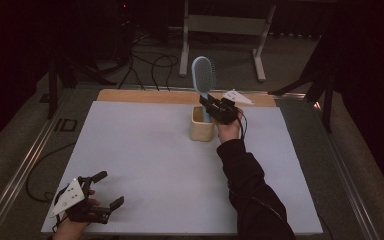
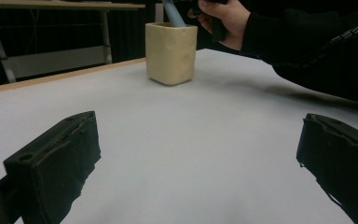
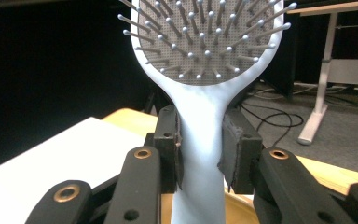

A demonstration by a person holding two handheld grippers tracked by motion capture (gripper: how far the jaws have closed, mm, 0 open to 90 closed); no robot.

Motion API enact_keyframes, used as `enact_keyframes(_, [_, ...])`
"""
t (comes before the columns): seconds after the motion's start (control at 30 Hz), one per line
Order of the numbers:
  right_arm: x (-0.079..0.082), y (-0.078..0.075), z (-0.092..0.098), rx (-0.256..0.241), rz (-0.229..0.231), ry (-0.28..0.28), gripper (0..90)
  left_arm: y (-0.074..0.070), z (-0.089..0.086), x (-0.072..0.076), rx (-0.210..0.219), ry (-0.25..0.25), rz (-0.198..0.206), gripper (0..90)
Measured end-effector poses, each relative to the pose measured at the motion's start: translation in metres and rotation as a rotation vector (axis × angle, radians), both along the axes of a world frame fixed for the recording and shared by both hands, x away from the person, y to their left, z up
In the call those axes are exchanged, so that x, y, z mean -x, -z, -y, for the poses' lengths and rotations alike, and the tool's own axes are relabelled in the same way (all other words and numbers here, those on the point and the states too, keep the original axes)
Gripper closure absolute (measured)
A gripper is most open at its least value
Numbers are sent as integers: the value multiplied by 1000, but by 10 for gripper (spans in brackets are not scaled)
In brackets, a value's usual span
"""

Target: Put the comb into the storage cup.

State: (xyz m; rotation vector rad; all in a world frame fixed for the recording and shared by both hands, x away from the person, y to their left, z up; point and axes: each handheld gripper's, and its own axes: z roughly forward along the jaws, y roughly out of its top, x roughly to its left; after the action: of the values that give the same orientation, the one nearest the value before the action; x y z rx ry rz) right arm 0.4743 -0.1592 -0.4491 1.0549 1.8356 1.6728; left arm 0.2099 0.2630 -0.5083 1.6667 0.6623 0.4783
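Room on the counter (image 1: 145,165) is generous, honestly: the white top is bare from the left edge all the way across to the cup, and the near strip in front of the person is open too. Along the far edge a band of bare wood shows past the white sheet, and beyond that it's floor with cables and the legs of another table.

No brand, label or writing that I can read on anything.

The hairbrush (image 1: 203,80) stands upright with its handle down in the beige cup (image 1: 201,129), which sits toward the far side of the counter, a bit right of centre. The right tool (image 1: 211,106) comes at it from the right and is clamped on the handle just above the cup's rim. In the right gripper view you see the two pads (image 3: 170,149) pressed against the neck of the brush (image 3: 205,93) on either side, bristle head sticking up above them.

The left tool (image 1: 111,191) is down at the near left corner, well apart from the cup, jaws spread wide with nothing between them. In the left gripper view its tips frame bare white surface, with the cup (image 2: 171,52) farther off.
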Motion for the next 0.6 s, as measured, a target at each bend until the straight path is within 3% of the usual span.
enact_keyframes(0.43, [3,4,-2,68,-19,-14,694,0,0,0,-6,0,0,0])
enact_keyframes(0.5, [3,3,-2,70,-31,-11,602,0,0,0,-6,-1,1,0])
enact_keyframes(0.6, [6,1,-3,83,-34,-4,299,0,0,0,-6,-1,2,0])
